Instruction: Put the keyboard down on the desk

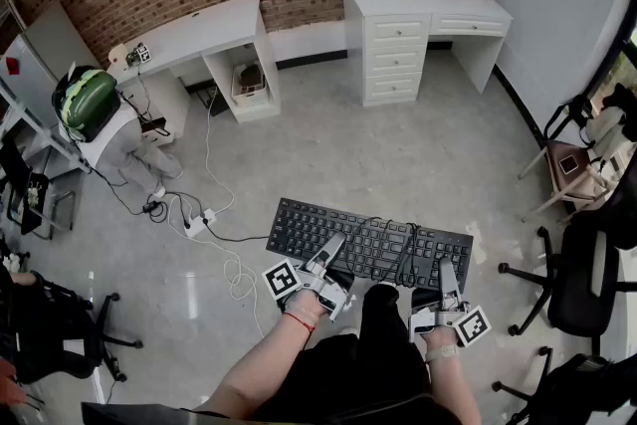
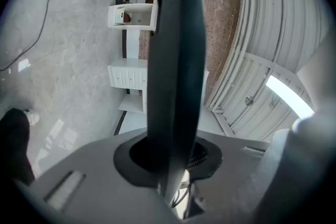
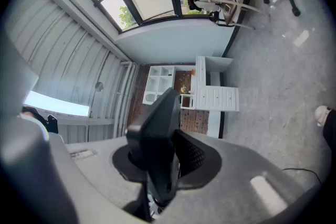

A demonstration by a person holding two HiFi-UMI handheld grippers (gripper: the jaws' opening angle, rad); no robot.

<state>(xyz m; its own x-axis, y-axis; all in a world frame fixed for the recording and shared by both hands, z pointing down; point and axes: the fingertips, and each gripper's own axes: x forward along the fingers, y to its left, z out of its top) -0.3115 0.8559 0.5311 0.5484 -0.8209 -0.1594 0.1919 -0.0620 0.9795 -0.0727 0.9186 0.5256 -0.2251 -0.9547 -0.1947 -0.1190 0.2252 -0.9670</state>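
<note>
A black keyboard is held level in the air over the grey floor, in front of the person's legs. Its cable lies bundled on the keys. My left gripper is shut on the keyboard's near edge toward the left, and my right gripper is shut on the near edge toward the right. In the left gripper view the keyboard stands edge-on between the jaws of the left gripper. In the right gripper view the keyboard's end sits clamped in the right gripper.
A white desk stands at the back left by the brick wall, and a white desk with drawers and shelves at the back right. A power strip with cables lies on the floor. Office chairs stand at the right.
</note>
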